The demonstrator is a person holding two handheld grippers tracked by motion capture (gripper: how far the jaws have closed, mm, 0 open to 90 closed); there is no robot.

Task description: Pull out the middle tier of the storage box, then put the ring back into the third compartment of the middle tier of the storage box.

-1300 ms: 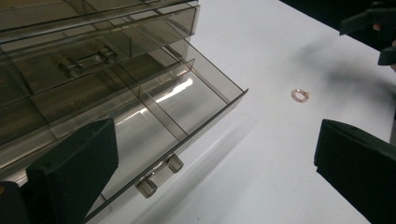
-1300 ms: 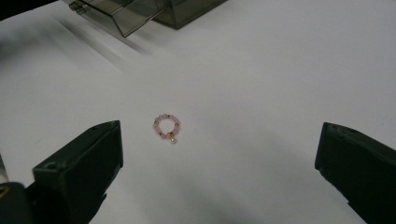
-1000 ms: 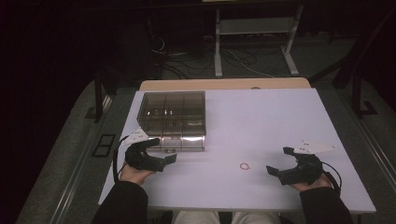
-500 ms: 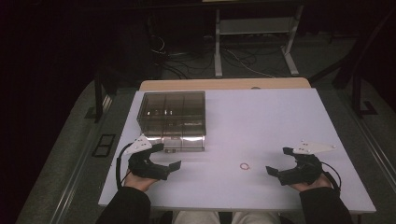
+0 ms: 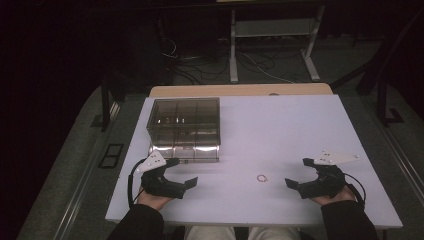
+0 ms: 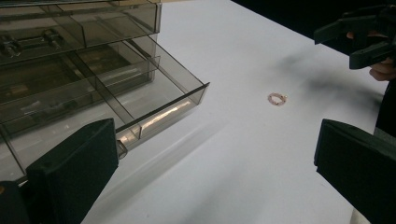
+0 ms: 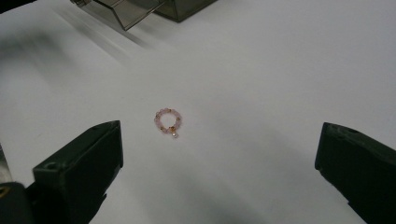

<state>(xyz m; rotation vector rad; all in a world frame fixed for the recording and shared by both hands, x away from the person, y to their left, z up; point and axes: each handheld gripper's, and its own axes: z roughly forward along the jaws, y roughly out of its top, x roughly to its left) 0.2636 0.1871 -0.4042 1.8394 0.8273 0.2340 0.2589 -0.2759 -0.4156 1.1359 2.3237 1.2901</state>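
High view: a small pink beaded ring [image 5: 262,178] lies on the bare white table [image 5: 300,130] near its front edge, between the left gripper [image 5: 182,174] and the right gripper [image 5: 298,174]; both rest with jaws wide apart, empty. The right gripper's jaws frame the ring (probably lined up for a pick); nothing blocks the way, and the smoky plastic drawer box [image 5: 185,127] near the left edge has its bottom drawer [image 6: 154,105] pulled out, likely to receive the ring.

The table [image 5: 300,130] was white, with a tan wooden strip along its far edge. The drawer box [image 5: 185,127] was smoky, see-through grey-brown plastic. The bead ring [image 7: 167,121] was pale pink with a few gold beads. Both grippers, left [image 5: 180,172] and right [image 5: 299,172], were black, each topped by a light grey plate. The sleeves [image 5: 345,220] were black; the floor [image 5: 75,165] was grey.
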